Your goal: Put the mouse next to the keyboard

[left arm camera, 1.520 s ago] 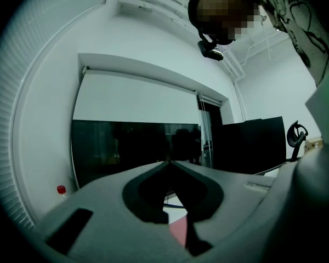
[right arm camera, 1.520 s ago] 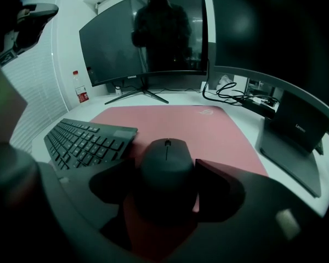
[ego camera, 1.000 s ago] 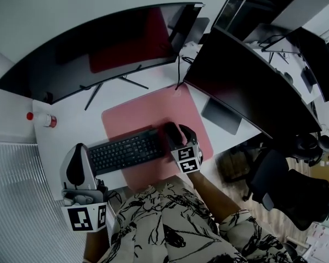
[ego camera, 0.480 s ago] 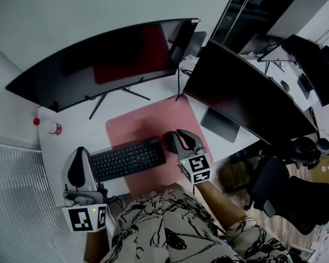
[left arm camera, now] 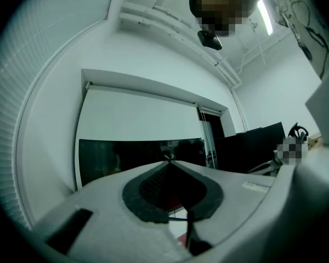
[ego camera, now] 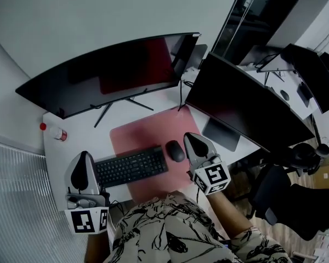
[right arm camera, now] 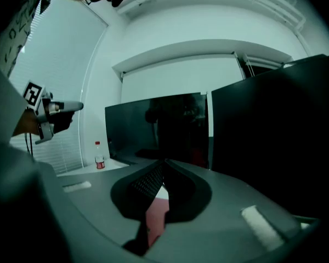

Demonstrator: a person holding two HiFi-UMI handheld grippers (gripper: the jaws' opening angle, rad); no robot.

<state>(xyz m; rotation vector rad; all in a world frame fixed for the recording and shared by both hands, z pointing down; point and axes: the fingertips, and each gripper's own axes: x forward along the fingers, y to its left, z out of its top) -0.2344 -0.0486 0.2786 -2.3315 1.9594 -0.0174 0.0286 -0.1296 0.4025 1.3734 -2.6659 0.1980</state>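
Observation:
A black mouse [ego camera: 175, 150] lies on the pink desk mat [ego camera: 145, 130], just right of the black keyboard [ego camera: 130, 167] and apart from both grippers. My right gripper [ego camera: 189, 136] hovers above the mat to the right of the mouse. Its jaws have just closed, their tips meet, and nothing is between them; the right gripper view shows the same shut right gripper [right arm camera: 164, 161] pointing at the monitors. My left gripper [ego camera: 84, 154] hangs over the desk's left end beside the keyboard, and in its own view the left gripper [left arm camera: 168, 160] is shut and empty.
A wide curved monitor [ego camera: 109, 70] stands behind the mat, and a second dark monitor [ego camera: 247, 97] angles in at the right. A red-capped bottle [ego camera: 57, 133] sits at the desk's far left. A black office chair [ego camera: 296, 201] stands off the right edge.
My right gripper has let go of the mouse, shut and risen up and to the right. The mouse stays on the mat beside the keyboard. The left gripper has barely moved.

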